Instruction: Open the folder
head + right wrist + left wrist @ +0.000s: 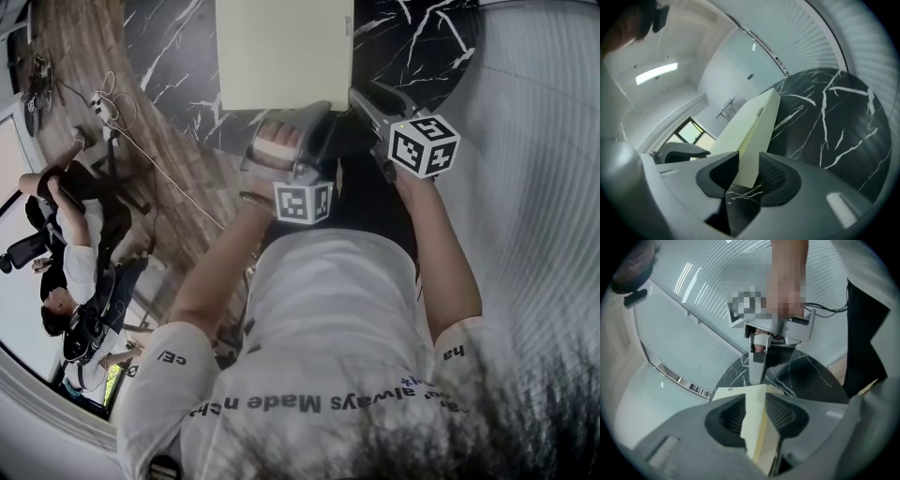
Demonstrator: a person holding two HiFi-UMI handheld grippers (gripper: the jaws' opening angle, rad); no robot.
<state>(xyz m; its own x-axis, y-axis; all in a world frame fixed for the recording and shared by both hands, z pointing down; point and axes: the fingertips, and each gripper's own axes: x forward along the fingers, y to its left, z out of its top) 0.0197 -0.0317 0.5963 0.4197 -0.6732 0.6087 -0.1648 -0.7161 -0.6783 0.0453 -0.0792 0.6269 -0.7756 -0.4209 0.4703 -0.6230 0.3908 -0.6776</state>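
A pale yellow folder (281, 47) lies on the black marble table (422, 37), its near edge toward me. My left gripper (311, 118) sits at that edge. In the left gripper view its pads (731, 416) press on the folder's edge (757, 427), which stands up between them. My right gripper (358, 96) is just to the right of it, at the folder's near corner. In the right gripper view that corner (745, 136) hangs between the open jaws (745, 176), above the marble (825, 117). The right gripper (766, 366) also shows head-on in the left gripper view.
A white ribbed wall (534, 187) curves around the table's right side. On the left, wooden floor (84, 56) carries cables (108, 108), and people sit on chairs (75, 262). A metal strip with a barcode (696, 389) runs along the white surface.
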